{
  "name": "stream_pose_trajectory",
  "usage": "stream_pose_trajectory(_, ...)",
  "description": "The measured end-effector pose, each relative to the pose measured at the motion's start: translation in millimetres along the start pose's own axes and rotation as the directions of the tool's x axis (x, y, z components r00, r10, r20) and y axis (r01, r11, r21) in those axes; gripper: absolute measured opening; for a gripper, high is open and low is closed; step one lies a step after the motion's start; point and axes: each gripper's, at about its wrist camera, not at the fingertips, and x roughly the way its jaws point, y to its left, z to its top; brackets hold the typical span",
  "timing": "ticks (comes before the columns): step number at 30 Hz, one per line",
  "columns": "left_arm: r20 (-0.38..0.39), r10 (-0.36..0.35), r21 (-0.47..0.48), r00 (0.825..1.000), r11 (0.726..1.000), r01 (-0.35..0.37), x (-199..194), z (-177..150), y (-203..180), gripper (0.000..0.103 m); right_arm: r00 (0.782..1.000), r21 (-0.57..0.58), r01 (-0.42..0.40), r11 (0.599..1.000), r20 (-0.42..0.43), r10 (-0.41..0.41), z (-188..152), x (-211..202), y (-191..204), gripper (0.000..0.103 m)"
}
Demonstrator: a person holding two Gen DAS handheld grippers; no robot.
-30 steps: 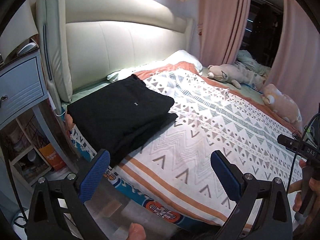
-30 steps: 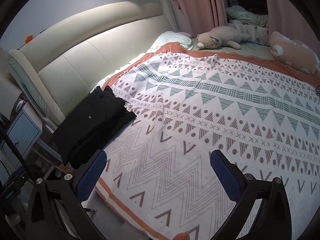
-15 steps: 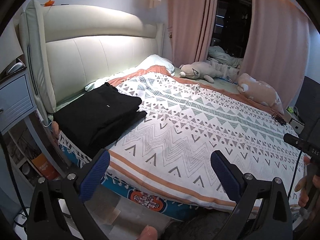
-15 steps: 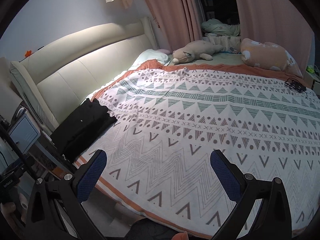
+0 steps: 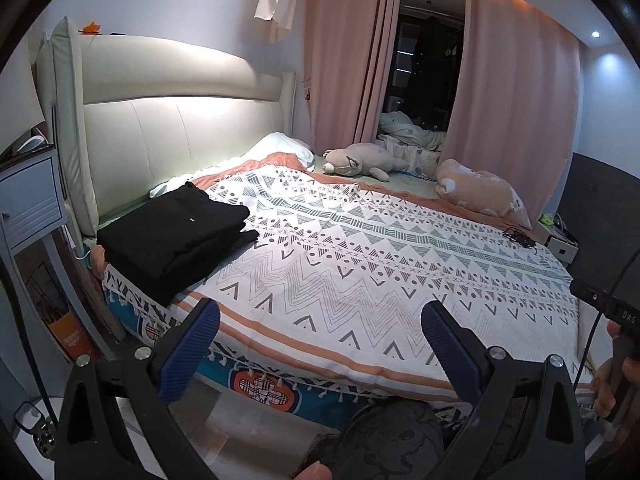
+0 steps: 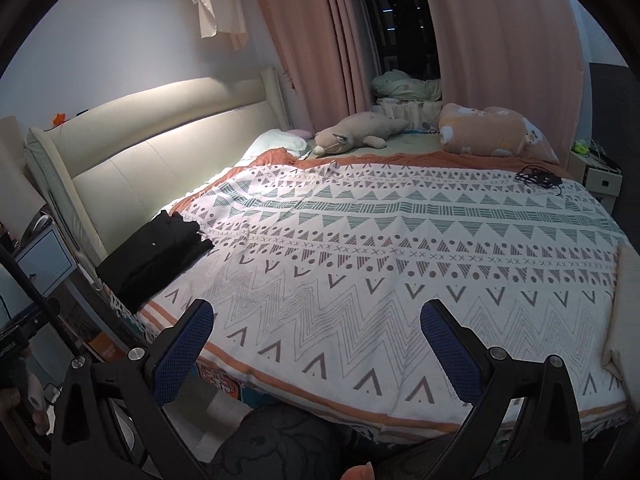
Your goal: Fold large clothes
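Black folded clothes (image 5: 172, 236) lie stacked on the patterned bedspread (image 5: 360, 264), ahead and to the left of both my tools, at the bed corner beside the cream headboard (image 5: 180, 120). My left gripper (image 5: 320, 336) is spread wide, its blue pads (image 5: 188, 352) apart and holding nothing, raised off the near edge of the bed. My right gripper (image 6: 316, 336) is likewise spread and empty, facing across the bedspread. Far ahead, a grey plush toy (image 6: 356, 128) and a peach pillow (image 6: 492, 132) rest near the pink curtains (image 6: 500, 40). A black cable bundle (image 6: 538, 178) lies ahead on my right.
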Motion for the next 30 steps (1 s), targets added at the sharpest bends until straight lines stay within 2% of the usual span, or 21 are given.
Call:
stream_pose_trajectory(6,0.053,-0.010,0.025,0.999,1.000,0.008,-31.4,-18.1,-8.1,0.103,0.998,-0.003,-0.004,1.000,0.060,0.004,-37.9,-37.1,-1.2,0.103)
stream_pose_trajectory(17,0.064,-0.063,0.089,0.996,0.994,0.058,-51.2,-50.3,-28.3,0.103,0.995,-0.001,0.020,1.000,0.100,-0.020,-99.4,-66.4,-10.0,0.103)
stream_pose_trajectory(30,0.078,-0.079,0.116,0.994,0.991,0.070,-54.7,-54.9,-40.8,0.103,0.995,0.022,0.021,1.000,0.101,-0.023,-98.6,-65.4,-11.6,0.103)
